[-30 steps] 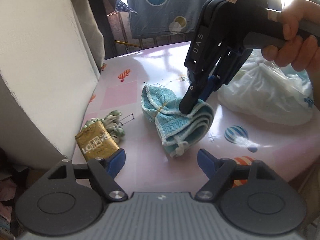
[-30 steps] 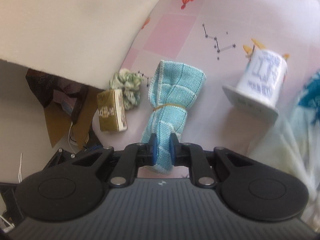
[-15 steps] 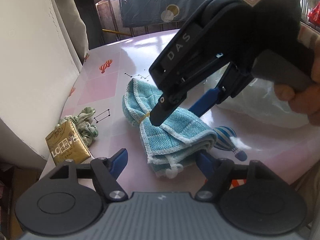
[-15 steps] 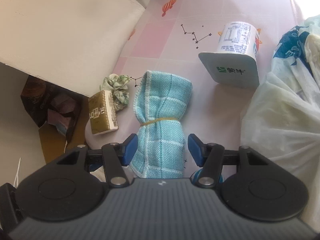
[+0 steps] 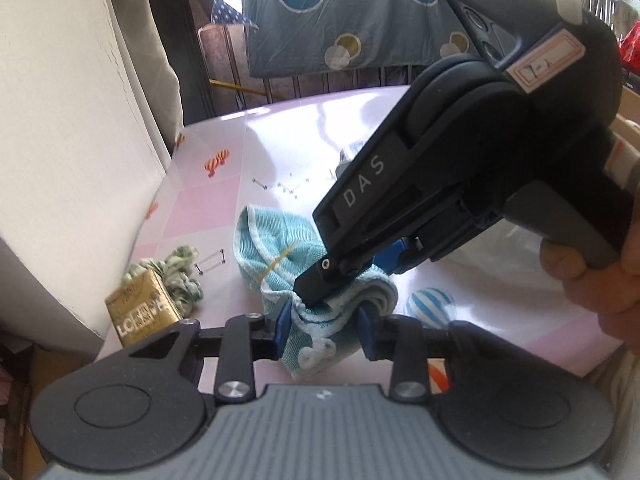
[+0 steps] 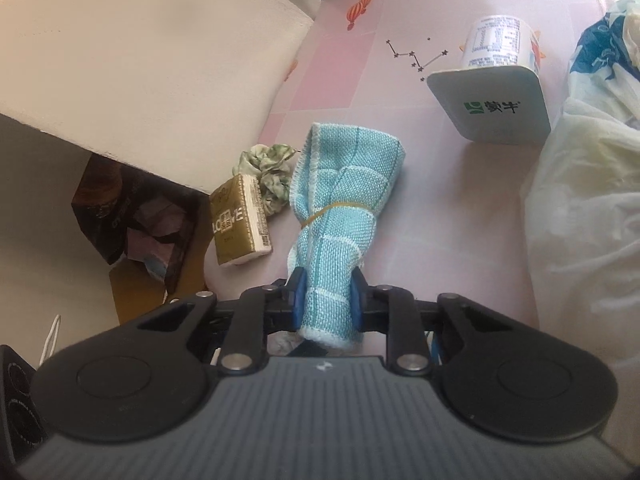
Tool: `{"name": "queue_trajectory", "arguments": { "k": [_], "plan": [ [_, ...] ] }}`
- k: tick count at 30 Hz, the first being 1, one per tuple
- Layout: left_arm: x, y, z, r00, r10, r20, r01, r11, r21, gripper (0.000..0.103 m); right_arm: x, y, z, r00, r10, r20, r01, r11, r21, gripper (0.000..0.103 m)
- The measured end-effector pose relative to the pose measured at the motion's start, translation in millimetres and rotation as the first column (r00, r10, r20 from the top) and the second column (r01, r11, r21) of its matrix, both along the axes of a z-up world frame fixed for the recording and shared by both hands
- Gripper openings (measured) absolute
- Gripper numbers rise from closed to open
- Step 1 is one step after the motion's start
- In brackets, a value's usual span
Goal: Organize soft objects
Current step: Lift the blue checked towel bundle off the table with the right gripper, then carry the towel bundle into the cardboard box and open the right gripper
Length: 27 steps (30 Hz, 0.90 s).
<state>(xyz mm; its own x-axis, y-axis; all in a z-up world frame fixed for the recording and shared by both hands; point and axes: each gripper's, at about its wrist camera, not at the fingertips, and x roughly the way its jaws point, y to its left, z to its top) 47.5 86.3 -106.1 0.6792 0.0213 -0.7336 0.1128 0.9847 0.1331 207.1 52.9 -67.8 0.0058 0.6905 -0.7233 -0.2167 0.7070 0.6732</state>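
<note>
both tools have just been closing and now clench the near end of the light blue woven cloth bundle [image 6: 340, 216] tied with a rubber band, left tool [image 5: 323, 327], right tool [image 6: 327, 304], on the pink patterned bench [image 6: 440, 216].

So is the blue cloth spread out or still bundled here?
Bundled: the blue cloth is gathered and cinched by a rubber band, with both the right gripper and left gripper clamped on one end.

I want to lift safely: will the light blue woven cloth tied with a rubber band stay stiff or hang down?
The light blue woven cloth probably droops: its free ends look soft. The rubber band should keep it bundled.
</note>
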Motion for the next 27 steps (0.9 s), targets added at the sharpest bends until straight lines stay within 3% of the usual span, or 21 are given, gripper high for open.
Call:
{"name": "queue_trajectory", "arguments": {
  "k": [8, 14, 21, 27],
  "plan": [
    [-10.1, -33.3, 51.0, 0.991, -0.067, 0.114, 0.061, 0.997, 0.057, 0.035, -8.7, -37.0, 59.9, 0.993, -0.04, 0.11, 0.03, 0.995, 0.094, 0.019],
    [-7.4, -97.4, 86.8, 0.957, -0.2, 0.209, 0.184, 0.979, 0.091, 0.035, -19.9, -111.8, 112.6, 0.965, -0.14, 0.22, 0.112, 0.985, 0.134, 0.019],
    [5.5, -214.5, 108.3, 0.878, -0.408, 0.252, 0.406, 0.912, 0.061, 0.037, -52.5, -249.5, 157.2, 0.887, -0.324, 0.329, 0.304, 0.946, 0.113, 0.019],
    [12.6, -298.4, 90.1, 0.821, -0.534, 0.203, 0.543, 0.84, 0.011, 0.057, -87.9, -368.7, 165.0, 0.807, -0.466, 0.362, 0.486, 0.873, 0.04, 0.018]
  ]
}}
